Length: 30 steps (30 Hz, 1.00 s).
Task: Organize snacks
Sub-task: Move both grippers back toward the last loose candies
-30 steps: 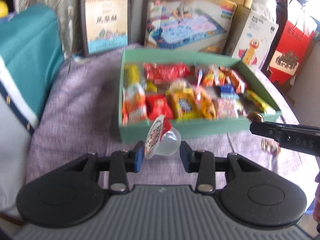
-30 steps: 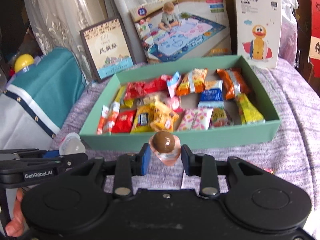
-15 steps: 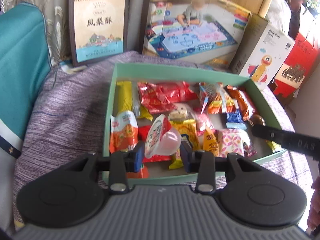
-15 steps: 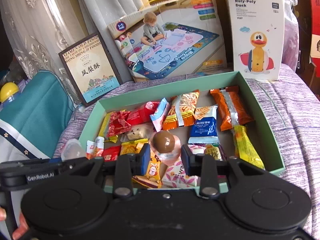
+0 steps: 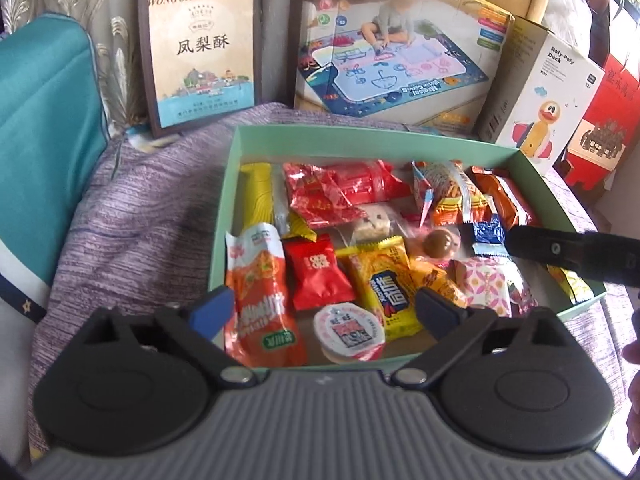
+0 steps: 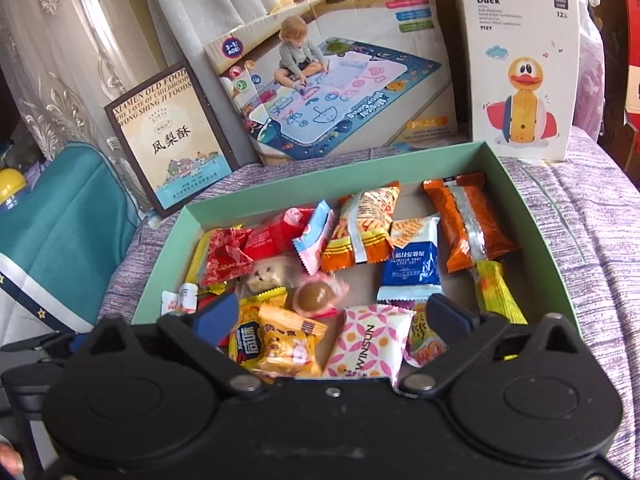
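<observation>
A green box (image 5: pixel 360 136) (image 6: pixel 532 216) full of wrapped snacks sits on the purple cloth. My left gripper (image 5: pixel 324 308) is open over its near edge. A clear jelly cup with a red-and-white lid (image 5: pixel 349 332) lies in the box just below the gripper, free of the fingers. My right gripper (image 6: pixel 334 312) is open over the box's near side. A brown chocolate jelly cup (image 6: pixel 316 295) (image 5: pixel 438 243) lies among the packets just ahead of it. The right gripper's finger (image 5: pixel 560 252) shows in the left wrist view.
A framed pineapple-cake box (image 5: pixel 202 48), a play-mat box (image 6: pixel 336 68) and a Roly-Poly Duck box (image 6: pixel 520 64) stand behind the green box. A teal cushion (image 5: pixel 40 128) is at the left. A red bag (image 5: pixel 600 120) stands at the right.
Both grippers moved forward over the box and opened. The clear jelly cup dropped from the left gripper into the box, and the brown jelly cup dropped from the right one.
</observation>
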Each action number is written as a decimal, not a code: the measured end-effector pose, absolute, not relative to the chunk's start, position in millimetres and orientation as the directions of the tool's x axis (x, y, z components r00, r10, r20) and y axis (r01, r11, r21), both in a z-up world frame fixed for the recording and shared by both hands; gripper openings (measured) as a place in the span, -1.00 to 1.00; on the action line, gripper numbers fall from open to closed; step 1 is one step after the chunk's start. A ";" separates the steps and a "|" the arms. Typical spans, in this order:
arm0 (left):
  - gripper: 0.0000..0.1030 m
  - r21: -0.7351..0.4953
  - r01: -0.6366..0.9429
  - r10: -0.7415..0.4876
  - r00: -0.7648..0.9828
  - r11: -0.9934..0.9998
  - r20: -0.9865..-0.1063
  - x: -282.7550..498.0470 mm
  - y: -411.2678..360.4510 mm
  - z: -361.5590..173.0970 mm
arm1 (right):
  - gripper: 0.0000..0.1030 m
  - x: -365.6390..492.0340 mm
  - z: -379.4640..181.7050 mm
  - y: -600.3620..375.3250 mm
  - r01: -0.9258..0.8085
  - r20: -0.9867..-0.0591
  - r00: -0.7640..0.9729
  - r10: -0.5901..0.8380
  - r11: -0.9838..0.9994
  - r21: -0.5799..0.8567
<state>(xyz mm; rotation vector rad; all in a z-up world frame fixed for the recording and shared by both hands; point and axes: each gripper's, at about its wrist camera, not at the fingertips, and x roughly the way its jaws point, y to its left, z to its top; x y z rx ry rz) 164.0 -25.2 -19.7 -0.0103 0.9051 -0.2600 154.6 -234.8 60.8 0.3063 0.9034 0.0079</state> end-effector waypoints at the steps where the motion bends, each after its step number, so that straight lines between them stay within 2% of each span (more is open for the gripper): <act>1: 0.96 -0.129 0.218 -0.235 0.583 0.967 -0.778 164.0 -25.1 -19.5 | 1.00 153.5 61.9 -234.5 0.121 -0.775 0.618 0.134 0.957 0.262; 11: 1.00 -0.144 0.223 -0.250 0.583 0.964 -0.773 146.0 -27.5 -7.0 | 1.00 132.1 78.5 -230.7 0.101 -0.778 0.613 0.136 0.963 0.248; 20: 1.00 -0.127 0.294 -0.280 0.573 0.948 -0.770 112.8 -44.2 6.5 | 1.00 93.0 97.2 -262.1 0.149 -0.768 0.631 0.112 0.954 0.261; 30: 1.00 -0.093 0.463 -0.319 0.437 0.881 -0.841 60.4 -104.9 -32.4 | 1.00 35.1 79.4 -311.4 0.275 -0.801 0.596 0.059 0.922 0.273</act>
